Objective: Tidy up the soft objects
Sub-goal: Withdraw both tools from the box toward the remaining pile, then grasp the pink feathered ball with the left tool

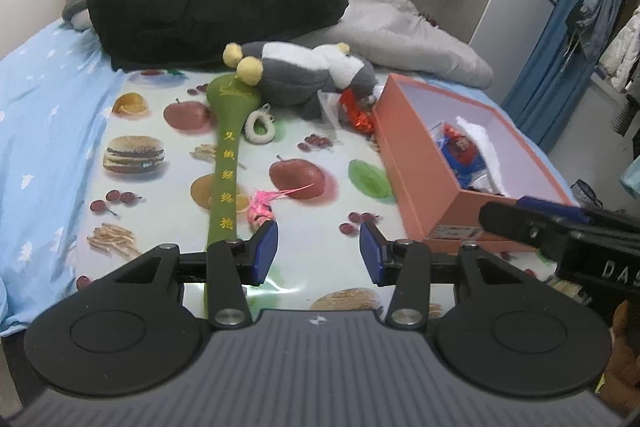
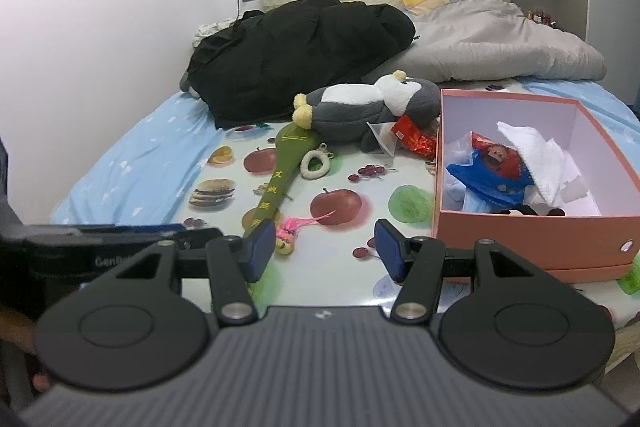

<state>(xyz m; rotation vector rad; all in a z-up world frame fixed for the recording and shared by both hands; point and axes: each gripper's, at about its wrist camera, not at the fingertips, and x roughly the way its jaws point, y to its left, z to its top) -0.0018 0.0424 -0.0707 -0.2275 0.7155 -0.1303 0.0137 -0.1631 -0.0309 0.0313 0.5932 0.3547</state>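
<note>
Soft toys lie scattered on the bed's glossy fruit-print sheet (image 2: 340, 243) — a plump grey-and-white plush penguin (image 2: 372, 107), a long green padded paddle (image 1: 228, 163) with stitched yellow characters, a fuzzy white ring (image 2: 316, 165) and a small pink tasselled charm (image 2: 290, 233). The rigid orange cardboard box (image 2: 532, 239) beside them already holds a white cloth and a crinkly blue packet, so sorting looks partly done. The left claw (image 1: 318, 251) and right claw (image 2: 324, 251) both hover half open, gripping nothing. Next, probably, a descent onto the charm — small and floppy, needing a low pinch.
</note>
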